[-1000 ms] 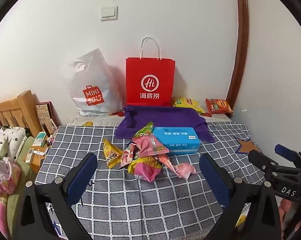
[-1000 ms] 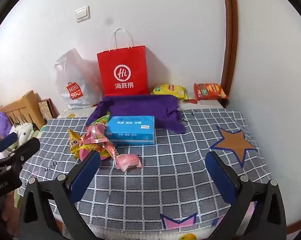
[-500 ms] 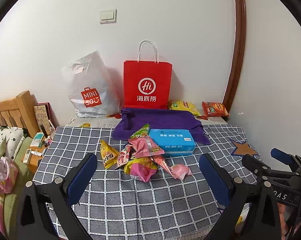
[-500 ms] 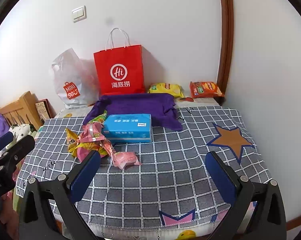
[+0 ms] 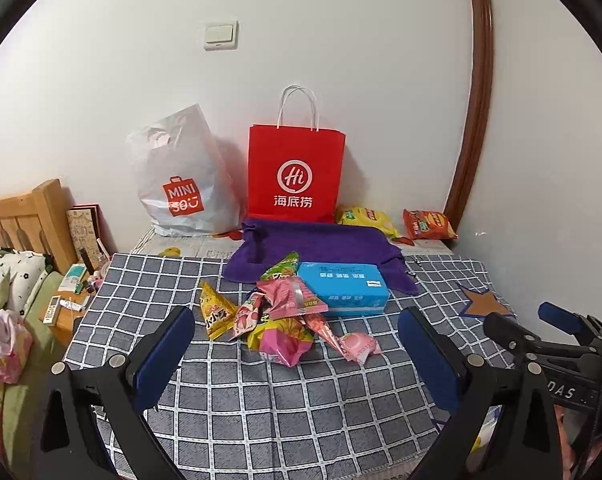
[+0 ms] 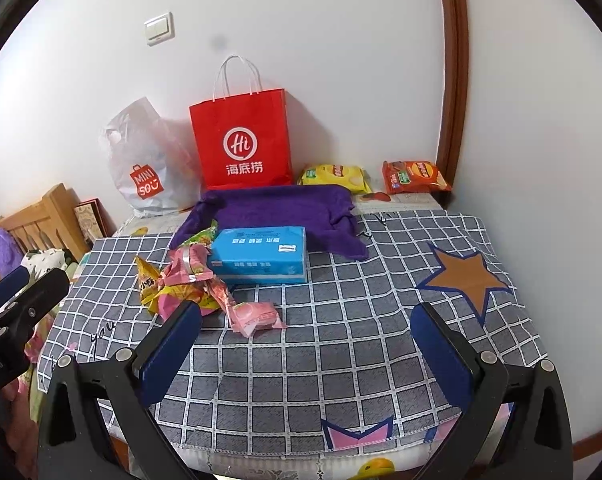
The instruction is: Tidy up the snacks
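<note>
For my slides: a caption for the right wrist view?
Open right gripper faces a snack pile beside a blue tissue box on the checked cloth.

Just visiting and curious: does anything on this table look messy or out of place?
Yes. Snack packets lie in a loose heap against the blue tissue box, overlapping at all angles, one pink packet strayed aside. The purple towel behind is rumpled.

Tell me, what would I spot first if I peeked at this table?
The red bag standing against the wall at the back jumps out first, with a white bag beside it. Next comes the bright snack pile in the middle of the checked cloth, touching a blue box that lies partly on a purple towel. Both grippers, left and right, hover open near the table's front edge.
</note>
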Demonstrator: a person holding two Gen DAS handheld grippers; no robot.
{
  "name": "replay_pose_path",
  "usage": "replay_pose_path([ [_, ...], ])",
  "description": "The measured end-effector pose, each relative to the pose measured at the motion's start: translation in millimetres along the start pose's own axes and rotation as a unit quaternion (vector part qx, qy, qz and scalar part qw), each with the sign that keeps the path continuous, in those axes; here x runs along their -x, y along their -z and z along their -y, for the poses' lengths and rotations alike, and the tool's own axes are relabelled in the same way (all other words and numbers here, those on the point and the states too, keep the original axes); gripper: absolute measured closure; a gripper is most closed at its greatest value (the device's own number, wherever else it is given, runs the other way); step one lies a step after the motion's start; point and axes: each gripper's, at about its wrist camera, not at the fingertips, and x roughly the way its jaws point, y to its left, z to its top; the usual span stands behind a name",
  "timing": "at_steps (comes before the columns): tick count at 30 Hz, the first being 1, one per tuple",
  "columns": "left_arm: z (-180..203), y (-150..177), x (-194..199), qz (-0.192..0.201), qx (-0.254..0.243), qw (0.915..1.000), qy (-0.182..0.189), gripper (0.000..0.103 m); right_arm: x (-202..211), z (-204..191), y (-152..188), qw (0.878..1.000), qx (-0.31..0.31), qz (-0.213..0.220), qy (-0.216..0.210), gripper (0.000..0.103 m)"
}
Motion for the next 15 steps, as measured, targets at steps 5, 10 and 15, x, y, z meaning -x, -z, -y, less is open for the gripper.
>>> replay_pose_path([
  [5,-0.5,0.9,1.5,-0.002,0.004,1.0000,0.004,0.001,1.2,-3.2,2.3,1.000,0.005,0.004,-0.002,0.000],
  [10,-2.1,1.7,1.8,-0.004,0.005,1.0000,0.005,0.001,3.6,-3.9,3.9,1.000,0.003,0.010,-0.005,0.000],
  [15,-1.3,2.2,1.2,-0.005,0.003,1.0000,0.004,0.001,5.7,-3.1,4.5,1.000,0.000,0.013,-0.003,0.000],
])
